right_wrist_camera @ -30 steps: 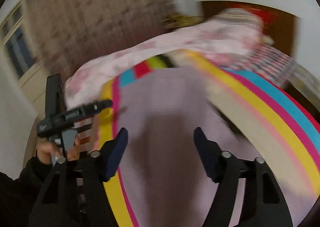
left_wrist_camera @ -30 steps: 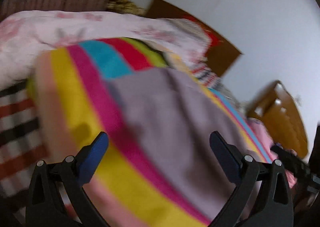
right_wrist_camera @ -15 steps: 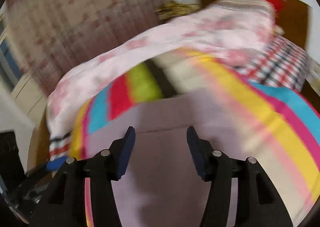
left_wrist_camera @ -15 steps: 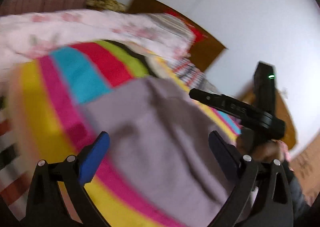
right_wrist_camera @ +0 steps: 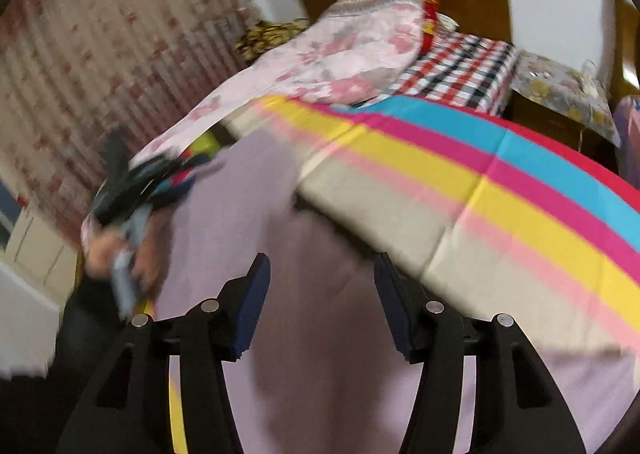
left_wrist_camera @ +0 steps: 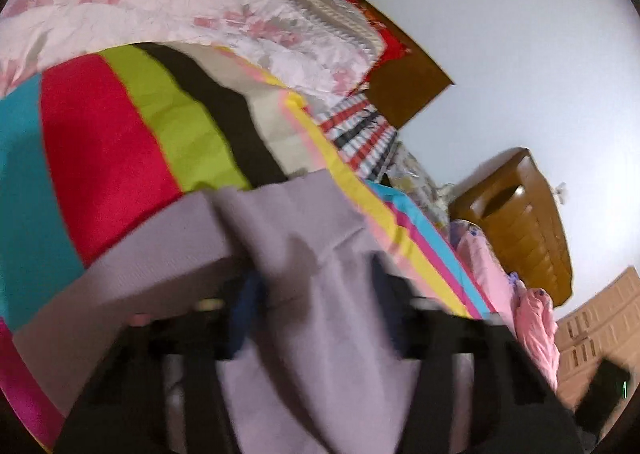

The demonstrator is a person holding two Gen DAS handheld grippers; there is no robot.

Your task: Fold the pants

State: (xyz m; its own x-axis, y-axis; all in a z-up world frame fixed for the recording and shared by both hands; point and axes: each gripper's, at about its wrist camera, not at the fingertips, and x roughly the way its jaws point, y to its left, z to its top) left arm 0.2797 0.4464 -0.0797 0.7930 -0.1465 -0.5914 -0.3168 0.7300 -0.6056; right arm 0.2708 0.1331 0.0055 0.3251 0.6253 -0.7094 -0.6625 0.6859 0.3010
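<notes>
The lavender pants [left_wrist_camera: 304, 354] lie on a rainbow-striped blanket [left_wrist_camera: 100, 142]. My left gripper [left_wrist_camera: 316, 302] is blurred and its jaws are closing, with a raised bunch of the pants' upper edge pinched between the blue pads. In the right wrist view, that left gripper [right_wrist_camera: 132, 182] sits at the pants' far left corner, held by a hand [right_wrist_camera: 104, 250]. My right gripper [right_wrist_camera: 320, 302] hovers open over the flat pants [right_wrist_camera: 320, 254]. Cloth lies under its jaws and nothing is pinched between them.
A pink floral quilt [right_wrist_camera: 340, 54] is heaped along the bed's far side, with a red-and-black checked cloth [right_wrist_camera: 460, 70] beside it. A brown headboard [left_wrist_camera: 408, 82] and a wooden cabinet [left_wrist_camera: 520, 222] stand by the white wall. A patterned curtain [right_wrist_camera: 100, 54] hangs at the left.
The left jaws went from wide open to closed on a bunch of pants cloth after moving up to the pants' edge. The right gripper swung across the pants and stayed open.
</notes>
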